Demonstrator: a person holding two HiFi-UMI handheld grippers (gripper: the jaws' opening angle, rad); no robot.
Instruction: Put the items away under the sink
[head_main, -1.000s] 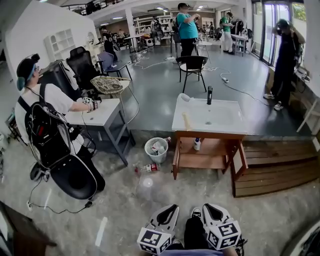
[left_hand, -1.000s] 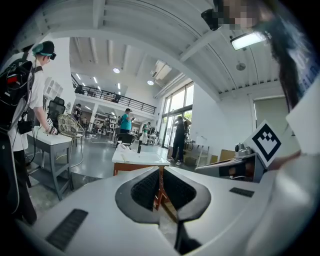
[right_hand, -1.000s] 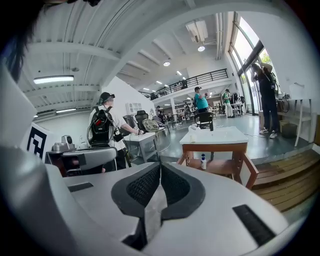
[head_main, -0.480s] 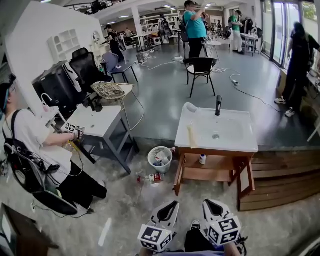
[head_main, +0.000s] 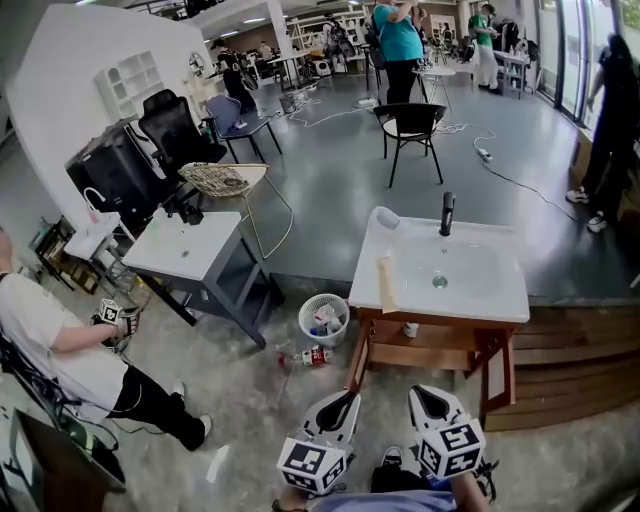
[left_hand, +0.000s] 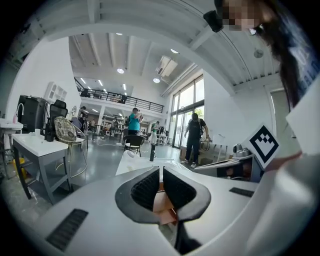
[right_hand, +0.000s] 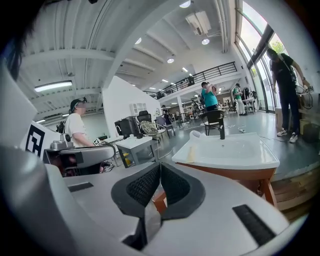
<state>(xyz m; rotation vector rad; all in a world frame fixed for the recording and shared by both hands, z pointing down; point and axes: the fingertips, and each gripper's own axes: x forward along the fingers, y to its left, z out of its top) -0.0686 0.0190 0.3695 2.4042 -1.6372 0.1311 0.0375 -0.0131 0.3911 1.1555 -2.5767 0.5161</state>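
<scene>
A white sink (head_main: 470, 285) with a black faucet (head_main: 447, 213) stands on a wooden frame with a shelf (head_main: 425, 355) under it. A small white bottle (head_main: 410, 329) stands on that shelf. A tan stick (head_main: 385, 283) and a white roll (head_main: 385, 217) lie on the sink's left rim. On the floor left of the frame lies a red-labelled bottle (head_main: 314, 357). My left gripper (head_main: 343, 402) and right gripper (head_main: 419, 396) are held low and side by side in front of the sink, both shut and empty. The sink (right_hand: 225, 150) lies ahead of the right gripper (right_hand: 160, 167). Beyond the left gripper (left_hand: 161, 170) the faucet (left_hand: 152, 152) shows.
A white waste basket (head_main: 323, 320) with rubbish stands left of the sink. A grey table (head_main: 185, 245) is further left, and a person (head_main: 55, 350) crouches by it. Wooden steps (head_main: 570, 370) lie right of the sink. A black chair (head_main: 412, 125) and other people stand behind.
The sink has come closer and larger in the head view as both grippers travel toward it. The crouching person has slid toward the left edge. Both grippers stay shut.
</scene>
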